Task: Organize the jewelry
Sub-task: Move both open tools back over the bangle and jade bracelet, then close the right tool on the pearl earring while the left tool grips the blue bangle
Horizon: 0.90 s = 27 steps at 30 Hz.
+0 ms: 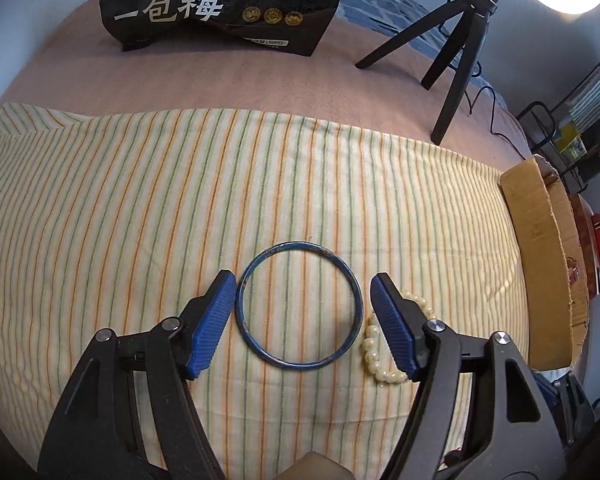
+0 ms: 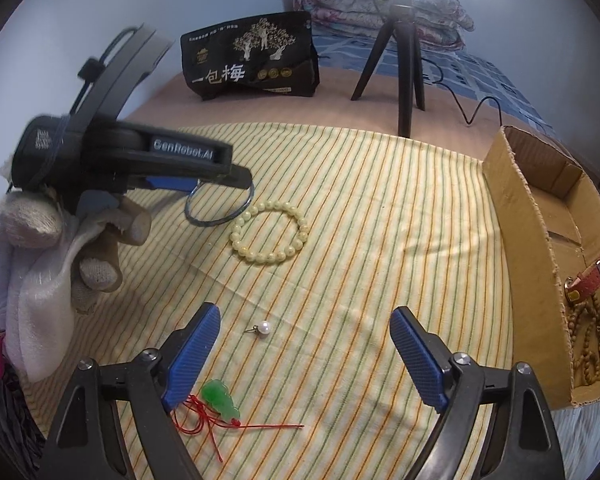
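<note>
Fingers (image 1: pixel 216 320) of the left gripper (image 1: pixel 302 322) stand spread and released, one on each side of the blue bangle (image 1: pixel 299 307), which lies flat on the striped cloth (image 1: pixel 140 200) directly between them. Nothing is gripped yet: the left pad sits just beside the ring's left edge, the right pad just off its right edge. That right finger also overlaps the cream bead bracelet (image 1: pixel 374 354), which touches or nearly touches the bangle's right side, so a closing squeeze risks catching beads along with the ring. A round hoop has no long axis; what matters, as I judge it, is that the pads span its full width and close across the middle.

From the right wrist view, the right gripper (image 2: pixel 306 354) is likewise released and empty, its jaws wide. A small pearl charm (image 2: pixel 263 326) lies between its fingers and slightly ahead, while a green pendant (image 2: pixel 220 398) on red cord sits just beside the left pad. Farther out, the bead bracelet and bangle show under the left gripper, held in a gloved hand (image 2: pixel 52 248).

The left hand is clearly nearer the bangle; the right is nearer the pearl. Off to the right, the cardboard box (image 2: pixel 516 208) already holds a red strap and brown beads, the likely destination. Beyond stand a black snack bag (image 2: pixel 252 56) and a tripod (image 2: pixel 404 60).
</note>
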### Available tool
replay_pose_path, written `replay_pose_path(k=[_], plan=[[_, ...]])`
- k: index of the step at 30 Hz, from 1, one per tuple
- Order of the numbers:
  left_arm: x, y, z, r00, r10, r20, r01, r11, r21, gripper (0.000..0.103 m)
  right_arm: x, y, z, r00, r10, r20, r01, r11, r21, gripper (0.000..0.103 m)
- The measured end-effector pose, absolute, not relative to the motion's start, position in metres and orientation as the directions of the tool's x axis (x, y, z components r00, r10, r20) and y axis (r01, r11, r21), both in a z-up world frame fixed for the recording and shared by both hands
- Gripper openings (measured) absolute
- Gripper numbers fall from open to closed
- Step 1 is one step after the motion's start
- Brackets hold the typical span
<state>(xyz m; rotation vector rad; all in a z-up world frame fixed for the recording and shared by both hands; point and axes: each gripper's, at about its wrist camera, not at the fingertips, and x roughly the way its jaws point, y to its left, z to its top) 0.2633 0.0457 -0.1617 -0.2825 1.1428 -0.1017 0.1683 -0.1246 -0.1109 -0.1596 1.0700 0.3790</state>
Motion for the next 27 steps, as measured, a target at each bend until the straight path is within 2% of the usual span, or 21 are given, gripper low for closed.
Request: replay_pose_path(k=[4,9,15,19,22,27], plan=[[0.266,0.038,-0.165,0.411,-0.192,-0.891,-0.055,0.971,-0.234,0.072,0.168,-0.124,-0.115,0.415,0.220,-0.883,-0.384,0.922,0.050,0.087],[0.267,0.024,-0.169,0.421,-0.132,-0.897,-0.036,0.986,-0.163,0.081,0.169,-0.123,-0.119,0.408,0.217,-0.887,-0.385,0.922,0.049,0.087],[0.271,0.016,-0.172,0.434,-0.094,-0.896,-0.031,0.992,-0.119,0.082,0.169,-0.121,-0.122,0.400,0.213,-0.892,-0.395,0.918,0.042,0.080],[0.273,0.018,-0.172,0.432,-0.091,-0.897,-0.026,0.993,-0.114,0.082,0.169,-0.119,-0.126,0.388,0.208,-0.898,-0.408,0.912,0.035,0.073],[0.271,0.019,-0.173,0.438,-0.068,-0.897,-0.019,0.996,-0.085,0.074,0.168,-0.115,-0.130,0.377,0.207,-0.903,-0.426,0.904,0.029,0.063],[0.267,0.022,-0.173,0.444,-0.080,-0.892,0.003,0.996,-0.087,0.074,0.166,-0.107,-0.135,0.355,0.211,-0.911,-0.460,0.887,0.026,0.050]])
